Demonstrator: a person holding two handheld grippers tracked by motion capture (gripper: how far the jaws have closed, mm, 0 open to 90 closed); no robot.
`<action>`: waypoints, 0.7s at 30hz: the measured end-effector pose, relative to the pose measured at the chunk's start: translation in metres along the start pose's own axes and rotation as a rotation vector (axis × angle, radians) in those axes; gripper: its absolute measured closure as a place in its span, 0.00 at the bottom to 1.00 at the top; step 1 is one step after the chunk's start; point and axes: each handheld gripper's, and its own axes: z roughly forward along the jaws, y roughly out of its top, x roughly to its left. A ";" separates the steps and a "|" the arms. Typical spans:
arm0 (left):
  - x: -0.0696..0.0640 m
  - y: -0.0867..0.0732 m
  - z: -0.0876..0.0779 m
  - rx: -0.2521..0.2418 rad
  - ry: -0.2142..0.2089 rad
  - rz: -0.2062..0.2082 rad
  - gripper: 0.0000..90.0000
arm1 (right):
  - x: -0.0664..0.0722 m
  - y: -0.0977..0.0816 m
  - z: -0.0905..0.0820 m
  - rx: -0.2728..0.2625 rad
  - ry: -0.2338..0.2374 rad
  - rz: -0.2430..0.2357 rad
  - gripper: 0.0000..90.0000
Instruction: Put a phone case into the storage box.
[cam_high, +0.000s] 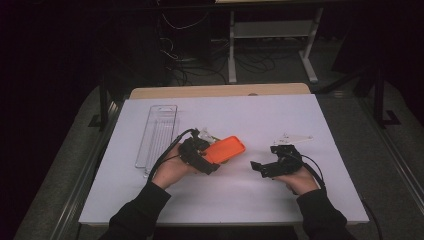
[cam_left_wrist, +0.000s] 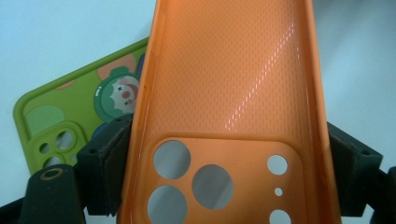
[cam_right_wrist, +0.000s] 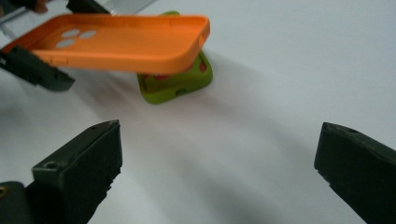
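So: white table top (cam_high: 300, 195), dark room, cables behind | left gripper (cam_high: 200, 159) clamped across orange phone case (cam_high: 226, 149), lifted above green case (cam_right_wrist: 180, 84) | right gripper (cam_high: 272, 167) jaws wide, nothing between | clear tray (cam_high: 157, 132), probably plastic, far left

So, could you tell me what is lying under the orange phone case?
Under the orange phone case, held by the left gripper, a green phone case with a cartoon print lies on the white table. The orange case covers most of it.
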 end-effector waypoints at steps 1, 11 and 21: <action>0.000 0.000 0.000 0.000 0.000 0.000 0.19 | 0.001 0.000 0.002 -0.004 0.009 0.015 0.00; -0.002 0.001 0.001 -0.006 0.003 -0.005 0.20 | 0.003 0.000 0.011 -0.025 -0.007 -0.002 0.00; -0.004 0.001 0.000 -0.026 -0.003 0.005 0.20 | 0.010 0.001 0.016 0.010 -0.049 -0.099 0.00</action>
